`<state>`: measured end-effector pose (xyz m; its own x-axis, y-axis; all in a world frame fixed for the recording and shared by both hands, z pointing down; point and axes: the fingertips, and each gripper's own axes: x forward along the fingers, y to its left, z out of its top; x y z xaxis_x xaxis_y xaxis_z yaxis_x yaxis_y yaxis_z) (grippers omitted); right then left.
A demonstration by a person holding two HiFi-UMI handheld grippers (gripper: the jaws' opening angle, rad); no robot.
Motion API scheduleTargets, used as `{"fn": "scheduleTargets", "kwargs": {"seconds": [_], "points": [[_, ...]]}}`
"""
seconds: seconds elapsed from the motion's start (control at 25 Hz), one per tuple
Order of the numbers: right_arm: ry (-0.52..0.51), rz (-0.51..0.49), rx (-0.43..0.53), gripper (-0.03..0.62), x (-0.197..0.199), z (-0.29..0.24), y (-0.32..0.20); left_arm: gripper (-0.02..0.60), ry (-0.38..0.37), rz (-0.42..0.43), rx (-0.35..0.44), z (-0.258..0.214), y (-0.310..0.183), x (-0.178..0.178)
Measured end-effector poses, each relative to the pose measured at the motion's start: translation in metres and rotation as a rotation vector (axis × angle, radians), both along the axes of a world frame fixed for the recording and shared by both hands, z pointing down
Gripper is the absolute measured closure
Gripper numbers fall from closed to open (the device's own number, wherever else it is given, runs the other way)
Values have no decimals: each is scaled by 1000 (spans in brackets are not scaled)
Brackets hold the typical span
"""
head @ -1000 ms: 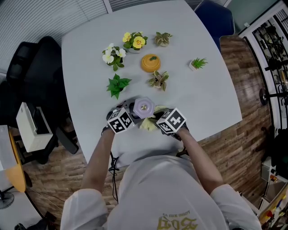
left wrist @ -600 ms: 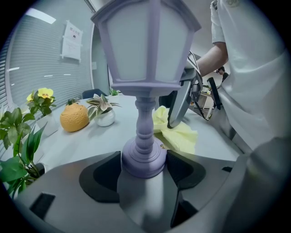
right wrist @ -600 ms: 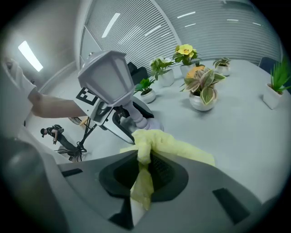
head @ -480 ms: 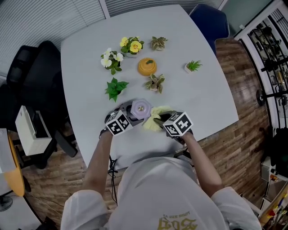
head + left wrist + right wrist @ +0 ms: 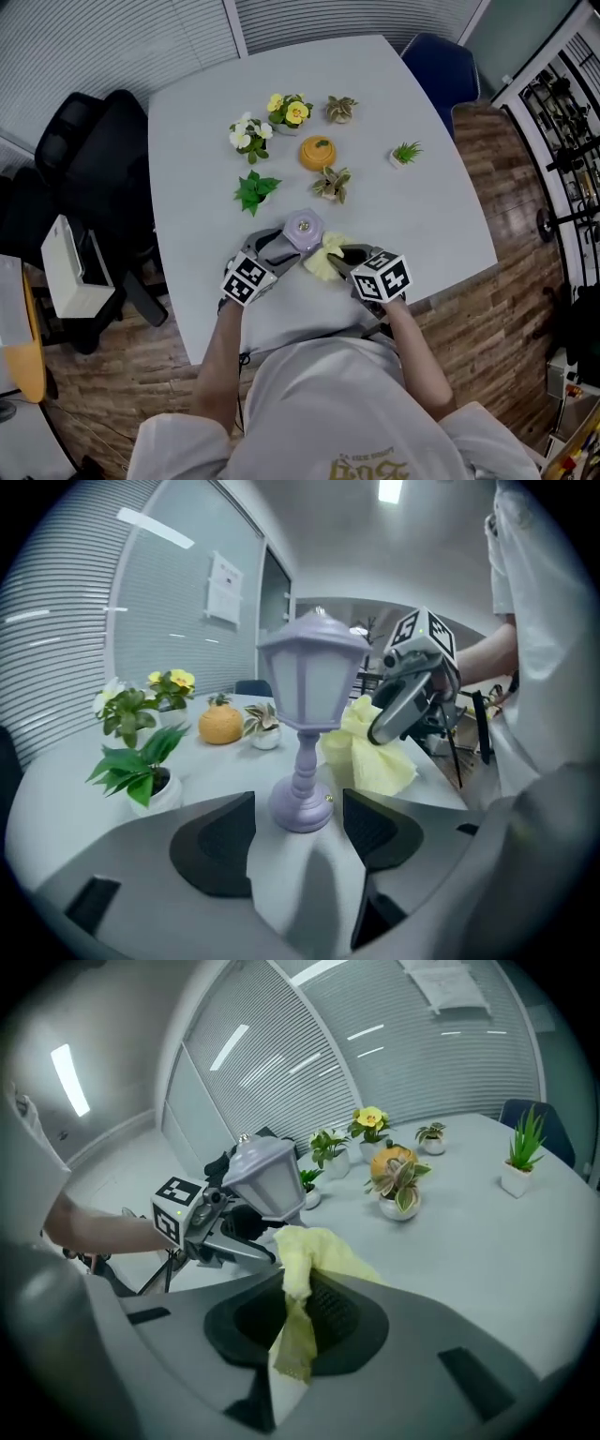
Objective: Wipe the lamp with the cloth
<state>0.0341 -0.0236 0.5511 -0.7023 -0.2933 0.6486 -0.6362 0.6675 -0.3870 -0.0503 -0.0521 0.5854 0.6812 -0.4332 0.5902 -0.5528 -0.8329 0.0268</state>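
Six potted plants (image 5: 253, 191) sit on the worktop (image 5: 422, 216). There is one lamp (image 5: 303, 228), one cloth (image 5: 323, 262) and one orange ornament (image 5: 318, 153).

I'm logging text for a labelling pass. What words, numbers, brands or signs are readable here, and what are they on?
No text is readable.
Gold print on the white shirt: upside down, too blurred to read.
Wall sheet: print too small to read.
Marker cubes: square codes only, no letters.
Lamp and cloth: no print visible.
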Motion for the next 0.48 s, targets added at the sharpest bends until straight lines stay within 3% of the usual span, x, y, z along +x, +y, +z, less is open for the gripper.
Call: {"fn": "scheduleTargets", "kwargs": {"seconds": [0.28, 0.48], "points": [[-73, 116, 153, 540, -5, -45, 8, 445, 194, -305, 61, -51, 12, -23], [-100, 195, 269, 540, 3, -78, 19, 538, 299, -409, 97, -87, 31, -34]]}}
